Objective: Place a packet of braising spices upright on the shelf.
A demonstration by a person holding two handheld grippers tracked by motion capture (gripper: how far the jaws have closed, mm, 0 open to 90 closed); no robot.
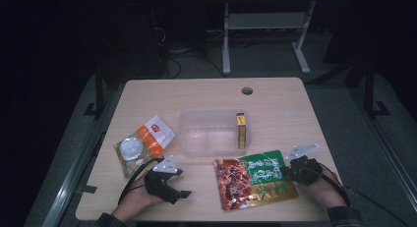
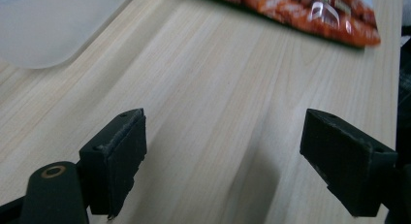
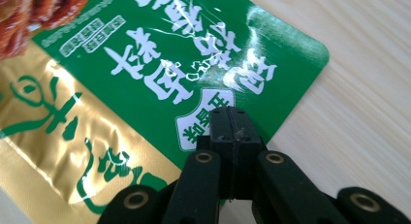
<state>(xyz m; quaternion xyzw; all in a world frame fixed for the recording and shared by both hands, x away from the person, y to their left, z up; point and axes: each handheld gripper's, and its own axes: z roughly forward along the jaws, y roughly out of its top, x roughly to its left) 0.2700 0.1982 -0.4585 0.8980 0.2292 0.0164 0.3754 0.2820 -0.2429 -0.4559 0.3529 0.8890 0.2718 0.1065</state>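
1. While the left gripper (image 1: 173,185) rests near the front edge of the table (image 1: 206,94), its jaws stand wide apart with bare wood between them.
2. Seen from the left gripper view, the left gripper (image 2: 223,161) touches nothing, and the red end of the bag (image 2: 310,10) lies well ahead of it.
3. At the front right, the right gripper (image 1: 287,170) sits at the bag's (image 1: 253,180) right edge.
4. From the right gripper view, the right gripper (image 3: 232,122) has its jaws pressed together, and the tips lie over the green part of the bag (image 3: 145,73), by its near edge.
5. I cannot tell if the bag's edge is pinched between the jaws.
6. That bag lies flat on the table, red on the left, green and gold on the right.
7. Just behind the bag sits a clear tub (image 1: 187,138), which holds a thin yellow box (image 1: 241,131) by its right wall.
8. Left of the tub lies an orange and white pack (image 1: 155,133) with a round clear lid (image 1: 131,148) touching it.
9. Far back, the table has a round hole (image 1: 247,91).
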